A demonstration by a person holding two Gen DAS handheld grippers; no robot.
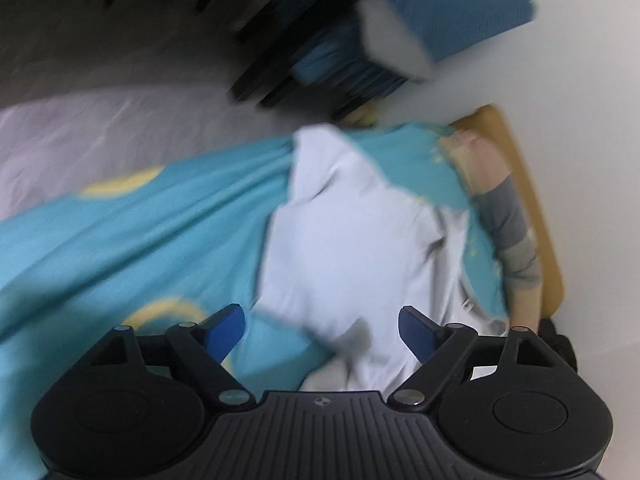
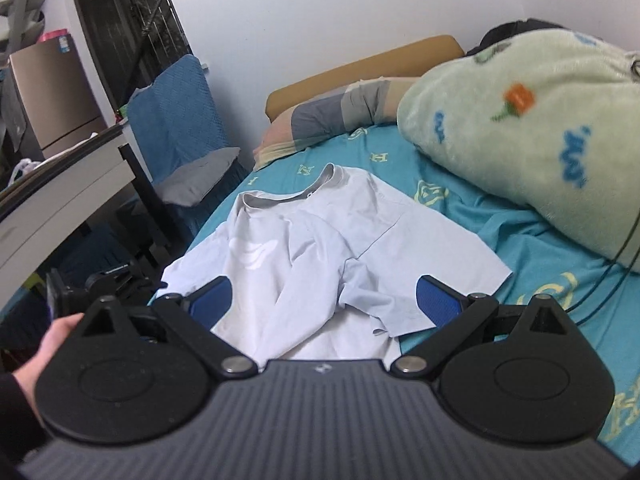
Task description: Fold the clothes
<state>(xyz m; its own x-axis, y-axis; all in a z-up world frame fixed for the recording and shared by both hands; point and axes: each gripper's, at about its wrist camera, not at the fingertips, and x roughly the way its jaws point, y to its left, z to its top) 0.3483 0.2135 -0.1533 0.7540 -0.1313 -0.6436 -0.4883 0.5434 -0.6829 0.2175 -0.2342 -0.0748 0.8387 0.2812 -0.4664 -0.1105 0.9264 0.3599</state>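
A pale blue-white T-shirt (image 2: 320, 240) lies on the turquoise bed sheet (image 2: 500, 240), collar away from me, with one sleeve folded inward over the body. My right gripper (image 2: 324, 300) is open and empty, just above the shirt's near hem. The left wrist view is blurred by motion: the same shirt (image 1: 352, 240) lies on the sheet (image 1: 140, 240), and my left gripper (image 1: 320, 328) is open and empty above its near edge. The left gripper also shows at the bed's left edge in the right wrist view (image 2: 80, 288).
A pale green fleece blanket (image 2: 540, 128) is heaped at the right of the bed. A striped pillow (image 2: 340, 116) and a tan headboard (image 2: 360, 68) lie at the far end. A blue chair (image 2: 180, 120) and a white desk (image 2: 60, 192) stand left of the bed.
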